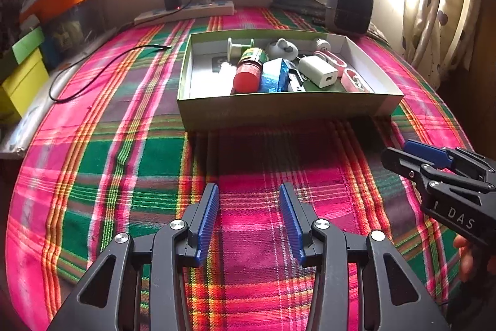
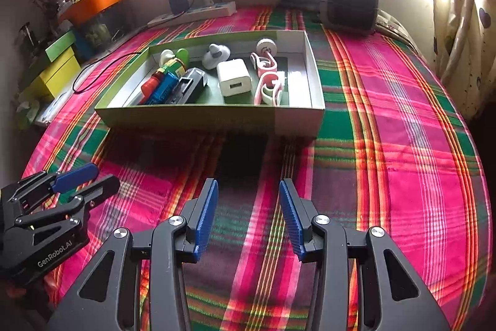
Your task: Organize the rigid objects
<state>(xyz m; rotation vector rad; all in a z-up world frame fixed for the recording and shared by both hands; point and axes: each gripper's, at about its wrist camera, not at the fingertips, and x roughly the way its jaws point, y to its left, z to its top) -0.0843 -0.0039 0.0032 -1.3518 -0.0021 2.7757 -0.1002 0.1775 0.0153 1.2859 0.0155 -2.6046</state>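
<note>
Across the plaid blanket (image 1: 124,163) sits your shallow cardboard box (image 1: 279,110), probably the collecting bin: red-capped bottle (image 1: 248,73), white charger (image 1: 319,71) and pink clips (image 1: 355,79) already lie inside. Your left tool (image 1: 249,219) and right tool (image 2: 248,216) hover wide apart, empty, well short of it.

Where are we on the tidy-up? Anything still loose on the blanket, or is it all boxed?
Looks nearly done: the white charger, red-capped bottle, pink clips and other small items sit inside the shallow box. Nothing in hand: left gripper and right gripper are both open and empty. Only a black cable lies loose on the blanket.
</note>
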